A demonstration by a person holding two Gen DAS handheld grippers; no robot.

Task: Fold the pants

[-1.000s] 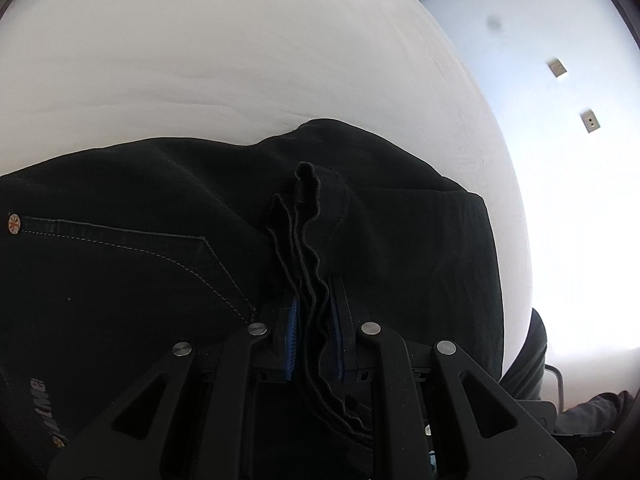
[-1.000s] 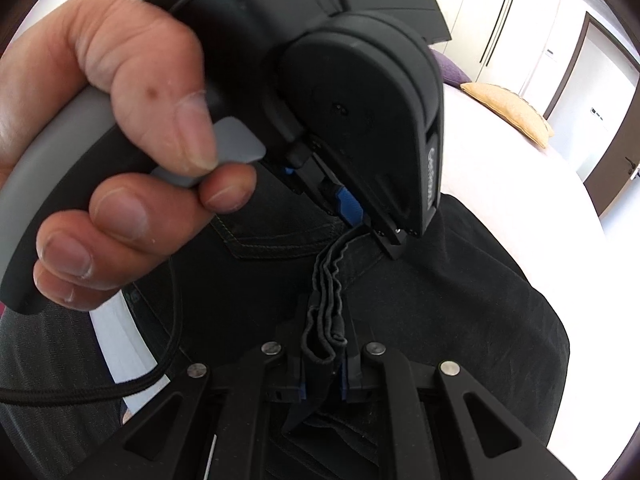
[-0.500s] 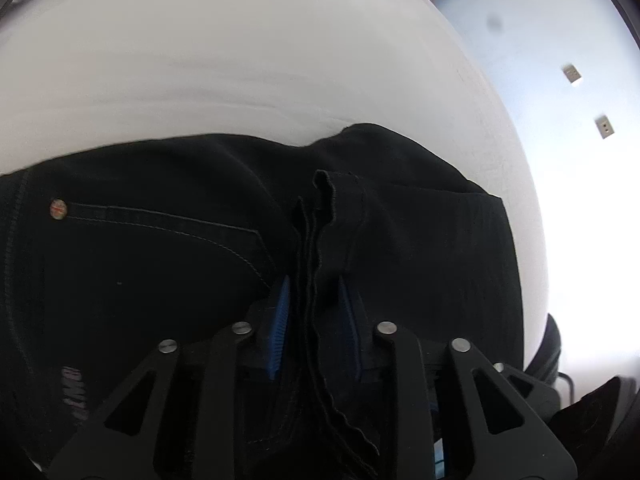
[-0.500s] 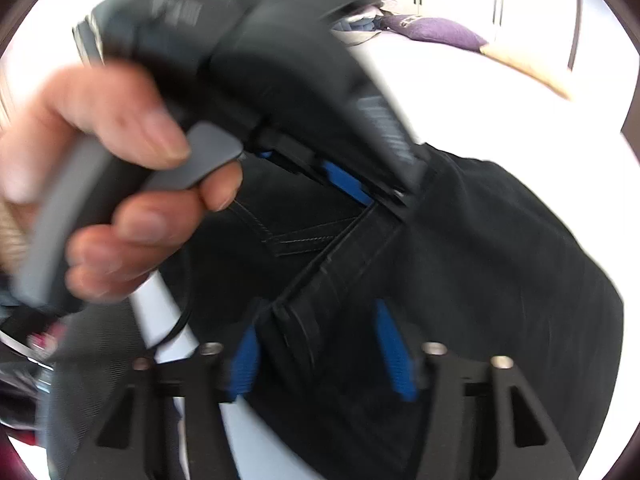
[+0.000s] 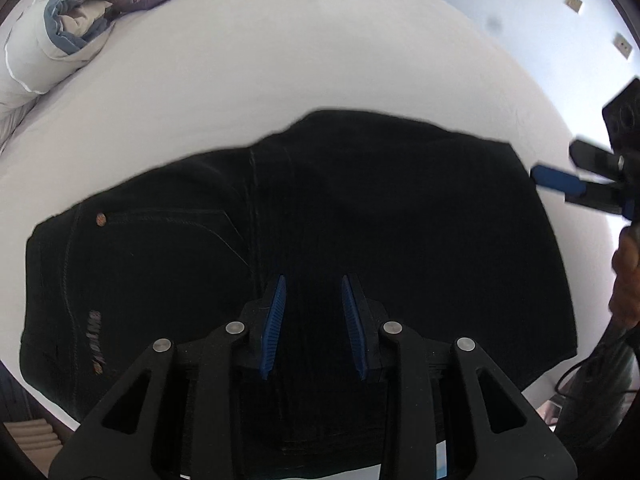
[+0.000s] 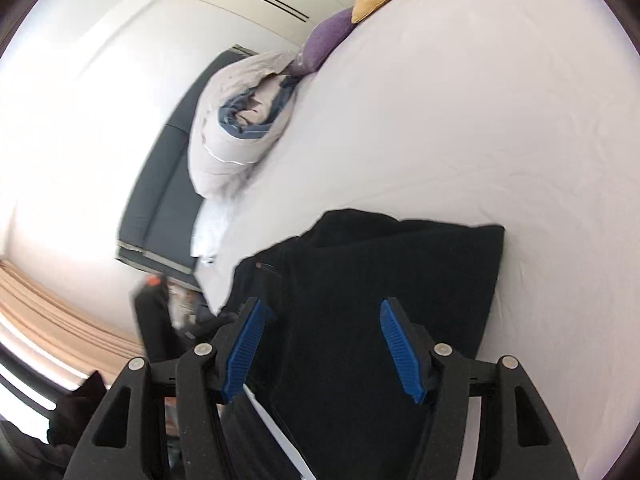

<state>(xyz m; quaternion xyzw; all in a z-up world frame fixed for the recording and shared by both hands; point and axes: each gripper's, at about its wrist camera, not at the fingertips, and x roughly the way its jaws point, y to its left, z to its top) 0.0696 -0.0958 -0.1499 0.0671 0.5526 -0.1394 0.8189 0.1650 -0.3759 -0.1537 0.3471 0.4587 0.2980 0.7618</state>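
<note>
Jaws on both grippers stand apart with nothing between the blue pads: the left gripper is open to a moderate gap over the middle of the pants, and the right gripper is spread wider, above the near edge of the same cloth. Whether either touches the fabric I cannot tell. The pants lie folded into a compact dark block on the bed, a rivet and pocket stitching showing on the left part. The fold looks close to done. The risk, as I judge it, is a low pad catching the top layer on the way out and dragging the fold open, or thick denim springing back by itself. A rolled duvet and pillows sit well apart at the bed's far end.
</note>
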